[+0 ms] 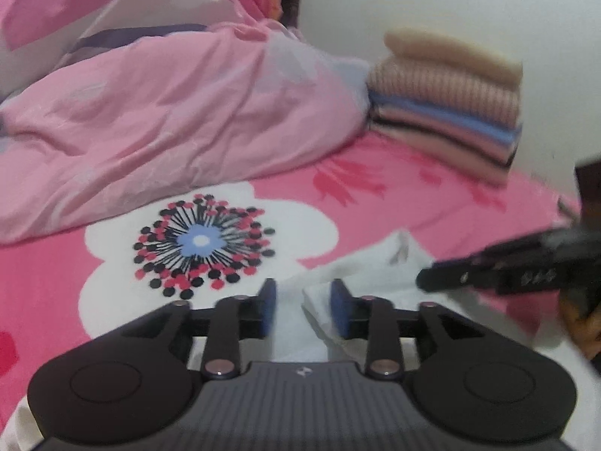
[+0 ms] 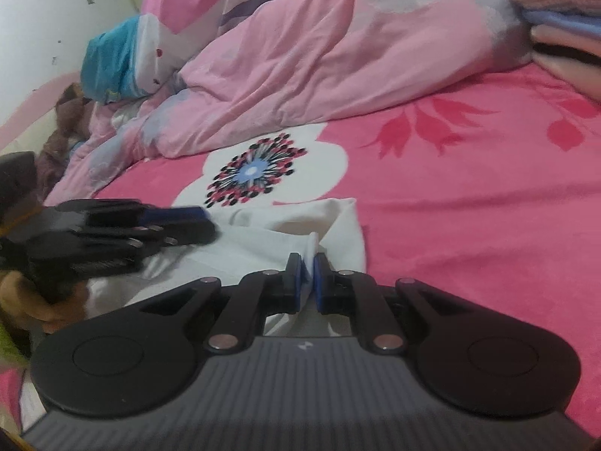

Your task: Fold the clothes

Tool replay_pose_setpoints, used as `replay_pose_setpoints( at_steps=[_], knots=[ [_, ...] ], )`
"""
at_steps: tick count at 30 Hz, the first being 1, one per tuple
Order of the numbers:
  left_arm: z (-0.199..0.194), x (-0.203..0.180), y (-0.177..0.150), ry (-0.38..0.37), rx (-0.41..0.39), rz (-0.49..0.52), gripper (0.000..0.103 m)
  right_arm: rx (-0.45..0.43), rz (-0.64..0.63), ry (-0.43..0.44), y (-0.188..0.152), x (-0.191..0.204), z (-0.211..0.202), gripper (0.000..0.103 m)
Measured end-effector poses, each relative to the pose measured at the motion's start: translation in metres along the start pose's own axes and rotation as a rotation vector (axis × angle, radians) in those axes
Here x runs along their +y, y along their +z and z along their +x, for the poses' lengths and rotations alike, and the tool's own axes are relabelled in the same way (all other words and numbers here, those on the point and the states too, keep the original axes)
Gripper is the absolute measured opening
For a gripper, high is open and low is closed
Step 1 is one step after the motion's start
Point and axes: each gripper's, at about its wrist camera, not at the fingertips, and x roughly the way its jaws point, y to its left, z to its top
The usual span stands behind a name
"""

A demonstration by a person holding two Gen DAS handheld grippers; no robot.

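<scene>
On the pink bed [image 2: 469, 206], a crumpled white garment [image 2: 338, 221] stretches between both grippers; right gripper [image 2: 308, 268] jaws pinch its fold, left gripper [image 1: 303, 293] jaws stand narrowly apart around cloth.

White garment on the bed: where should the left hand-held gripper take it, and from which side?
Take the raised fold of the white garment between the left hand-held gripper's open pads, coming in low along the bedsheet from the near edge. The right hand-held gripper already pinches a ridge beside it.
</scene>
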Motion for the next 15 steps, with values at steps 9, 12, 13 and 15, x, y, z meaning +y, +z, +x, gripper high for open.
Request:
replay_pose_setpoints(
  at_steps=[9, 12, 13, 15],
  knots=[
    [-0.021, -0.011, -0.02, -0.237, 0.185, -0.044, 0.048, -0.044, 0.031, 0.006, -0.002, 0.001, -0.011, 0.006],
    [-0.014, -0.022, -0.029, -0.213, 0.192, -0.001, 0.033, -0.051, 0.039, 0.013, -0.003, 0.002, -0.012, 0.006],
    [-0.011, -0.021, -0.029, -0.223, 0.194, -0.014, 0.008, -0.056, 0.043, 0.017, -0.003, 0.001, -0.013, 0.006],
    [-0.009, -0.014, -0.029, -0.287, 0.199, -0.091, 0.003, -0.082, 0.048, 0.027, -0.003, 0.0, -0.016, 0.006]
  ],
)
